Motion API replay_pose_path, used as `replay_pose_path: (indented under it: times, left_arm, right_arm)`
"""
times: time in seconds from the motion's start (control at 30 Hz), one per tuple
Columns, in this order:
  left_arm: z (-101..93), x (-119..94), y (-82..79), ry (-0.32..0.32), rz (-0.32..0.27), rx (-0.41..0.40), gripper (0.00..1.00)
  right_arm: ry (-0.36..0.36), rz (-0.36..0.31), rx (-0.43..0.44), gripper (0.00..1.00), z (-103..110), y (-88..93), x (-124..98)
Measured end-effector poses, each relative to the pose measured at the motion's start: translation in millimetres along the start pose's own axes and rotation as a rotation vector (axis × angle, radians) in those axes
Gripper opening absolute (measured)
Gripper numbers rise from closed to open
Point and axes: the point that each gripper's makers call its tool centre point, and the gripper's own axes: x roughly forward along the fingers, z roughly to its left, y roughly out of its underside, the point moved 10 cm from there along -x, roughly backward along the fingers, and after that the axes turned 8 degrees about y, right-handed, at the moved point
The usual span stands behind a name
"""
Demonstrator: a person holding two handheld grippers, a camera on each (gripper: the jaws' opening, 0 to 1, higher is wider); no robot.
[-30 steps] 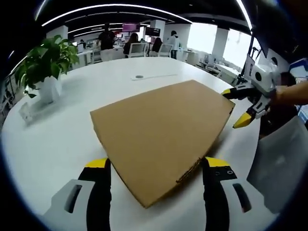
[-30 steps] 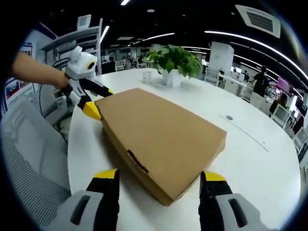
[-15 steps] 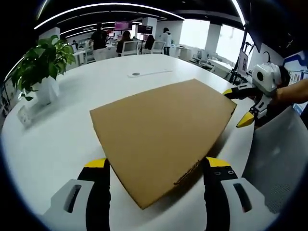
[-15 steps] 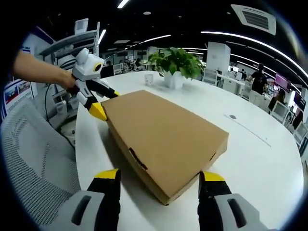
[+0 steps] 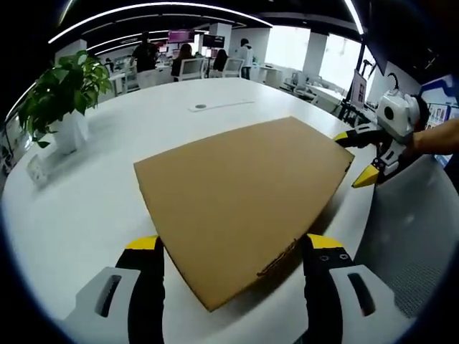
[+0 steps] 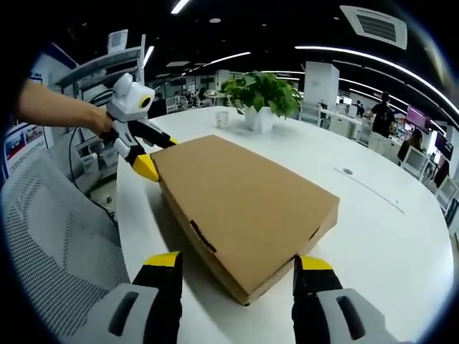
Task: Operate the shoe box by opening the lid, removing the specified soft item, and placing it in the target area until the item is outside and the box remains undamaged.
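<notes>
Lying flat and closed on the white desk (image 5: pixel 86 215), the shoe box (image 5: pixel 240 201) sits between both gaping hand-held grippers: left hand-held gripper (image 5: pixel 229 251) straddles one corner, right hand-held gripper (image 6: pixel 237 265) the opposite. Light, stiff cardboard, probably crushable; lift the lid edge gently. Open desk lies beyond; its rim runs close alongside.
</notes>
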Motion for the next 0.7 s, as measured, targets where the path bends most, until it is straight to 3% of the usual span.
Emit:
replay_pose_path:
  times: [0.7]
  left_arm:
    - [-2.2, -6.7, -1.1, 0.004, -0.005, -0.036, 0.82]
  right_arm:
    - [0.005, -0.019, 0.043, 0.57, -1.1, -4.3, -2.8]
